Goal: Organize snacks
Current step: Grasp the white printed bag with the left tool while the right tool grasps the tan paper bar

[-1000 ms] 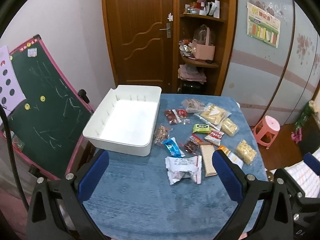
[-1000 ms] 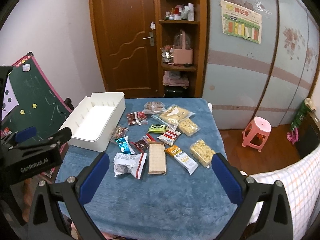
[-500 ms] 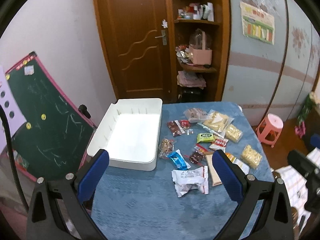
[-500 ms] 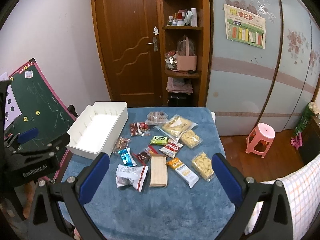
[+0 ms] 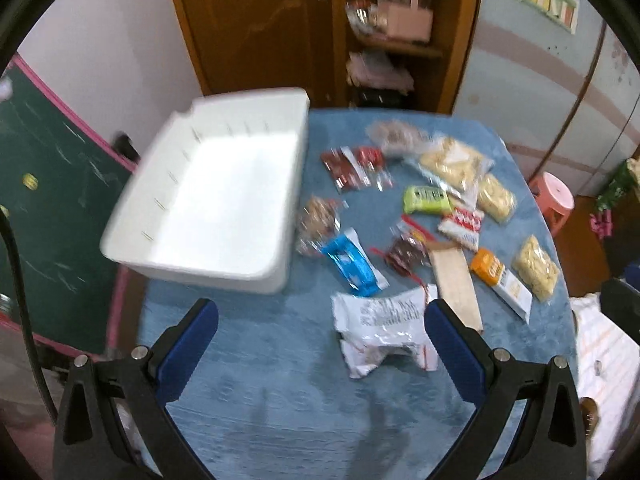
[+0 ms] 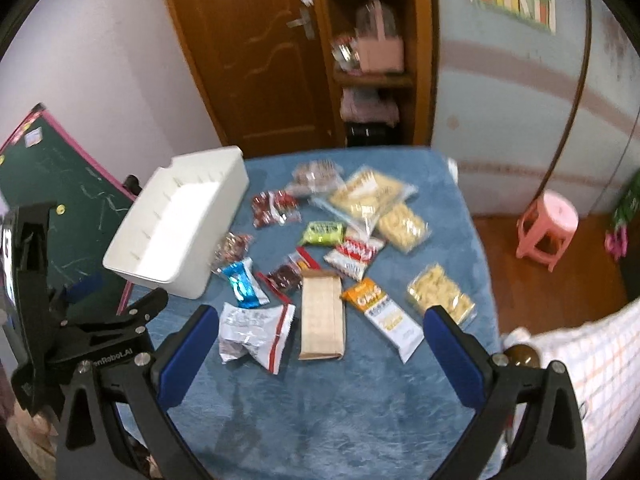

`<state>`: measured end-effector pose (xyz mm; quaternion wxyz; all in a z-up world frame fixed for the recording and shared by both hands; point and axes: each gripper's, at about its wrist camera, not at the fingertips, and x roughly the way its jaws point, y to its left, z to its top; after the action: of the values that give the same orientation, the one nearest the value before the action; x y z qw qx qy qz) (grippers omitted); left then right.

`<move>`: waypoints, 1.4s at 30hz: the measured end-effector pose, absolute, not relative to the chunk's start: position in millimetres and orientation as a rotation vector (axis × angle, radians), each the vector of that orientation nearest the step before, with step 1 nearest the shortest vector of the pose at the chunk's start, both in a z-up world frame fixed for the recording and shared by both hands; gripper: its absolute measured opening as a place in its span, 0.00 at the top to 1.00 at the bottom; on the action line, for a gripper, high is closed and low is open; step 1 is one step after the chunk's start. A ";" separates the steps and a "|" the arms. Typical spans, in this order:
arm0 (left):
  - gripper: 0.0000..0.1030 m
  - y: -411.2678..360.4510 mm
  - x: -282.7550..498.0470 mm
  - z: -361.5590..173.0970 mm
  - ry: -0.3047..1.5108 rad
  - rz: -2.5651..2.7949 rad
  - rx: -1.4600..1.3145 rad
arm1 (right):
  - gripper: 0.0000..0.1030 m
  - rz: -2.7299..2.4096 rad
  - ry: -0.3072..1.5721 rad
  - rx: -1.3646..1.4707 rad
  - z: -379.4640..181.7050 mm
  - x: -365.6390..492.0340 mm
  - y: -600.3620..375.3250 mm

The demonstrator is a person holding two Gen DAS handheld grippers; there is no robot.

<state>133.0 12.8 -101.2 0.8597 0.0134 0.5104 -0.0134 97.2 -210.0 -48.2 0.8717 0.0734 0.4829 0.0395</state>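
Blue-padded jaws of both the left gripper (image 5: 320,332) and right gripper (image 6: 318,330) gape wide, empty, above scattered snacks beside the empty white plastic bin (image 5: 216,196) on the blue-clothed desk (image 5: 280,400). Crinkly white foil packet (image 5: 382,328) could slip sideways if pinched at its edge.
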 end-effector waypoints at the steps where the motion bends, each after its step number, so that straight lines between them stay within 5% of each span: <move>1: 0.01 13.2 137.3 -111.8 1.103 -0.037 0.014 | 0.01 0.077 1.032 0.168 -56.9 102.4 -214.4; 12: 0.01 11.9 158.7 -182.2 1.311 -0.044 -0.128 | 0.24 0.083 1.261 0.218 -161.8 140.4 -217.0; 33: 0.01 5.4 183.0 -245.0 1.461 -0.173 -0.408 | 0.25 0.049 1.323 0.026 -236.0 155.9 -176.0; 42: 0.01 -27.9 187.6 -261.0 1.500 -0.203 -0.310 | 0.29 0.044 1.275 -0.026 -238.7 143.7 -171.6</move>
<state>187.6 -27.9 -261.0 0.7162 -0.1400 0.6775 -0.0919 143.7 -171.6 -238.7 0.8033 -0.0122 0.5951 0.0204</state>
